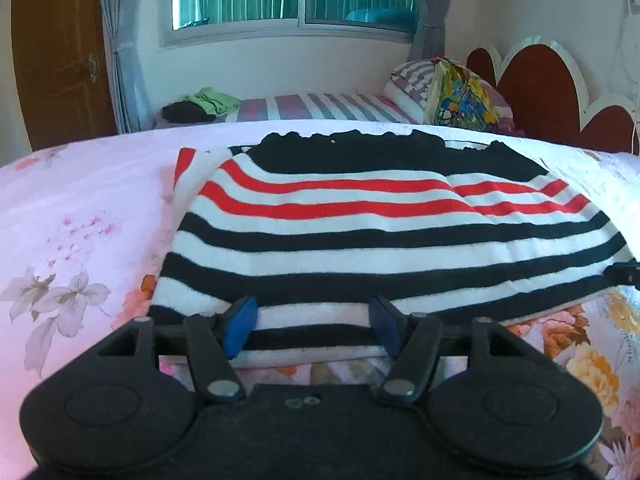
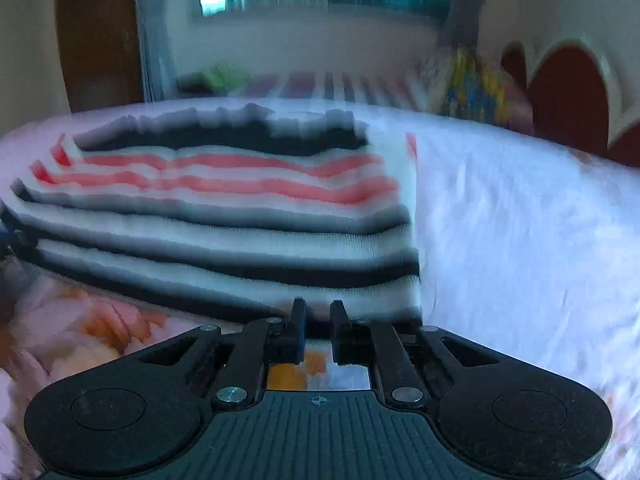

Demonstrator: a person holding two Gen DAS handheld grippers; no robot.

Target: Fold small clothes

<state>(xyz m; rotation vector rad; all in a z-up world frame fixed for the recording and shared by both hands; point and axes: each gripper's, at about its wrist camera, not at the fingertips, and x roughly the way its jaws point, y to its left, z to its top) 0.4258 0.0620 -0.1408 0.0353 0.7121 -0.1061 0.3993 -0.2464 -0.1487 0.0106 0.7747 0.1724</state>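
A small knit garment [image 1: 360, 236] with black, white and red stripes lies folded flat on the floral pink bedspread [image 1: 80, 208]. My left gripper [image 1: 314, 330] is open, its blue pads either side of the garment's near hem, low over the cloth. In the right wrist view, which is motion-blurred, the same garment [image 2: 224, 224] lies ahead and to the left. My right gripper [image 2: 318, 322] has its jaws close together with a narrow gap, at the garment's near right corner; I cannot tell whether they pinch the cloth.
A second bed with a striped sheet [image 1: 320, 106], pillows [image 1: 460, 92] and a pile of green and dark clothes [image 1: 204, 106] stands behind. A brown door [image 1: 60, 52] is at the left, a red headboard [image 1: 548, 84] at the right. The right gripper's tip [image 1: 624, 272] shows at the garment's right edge.
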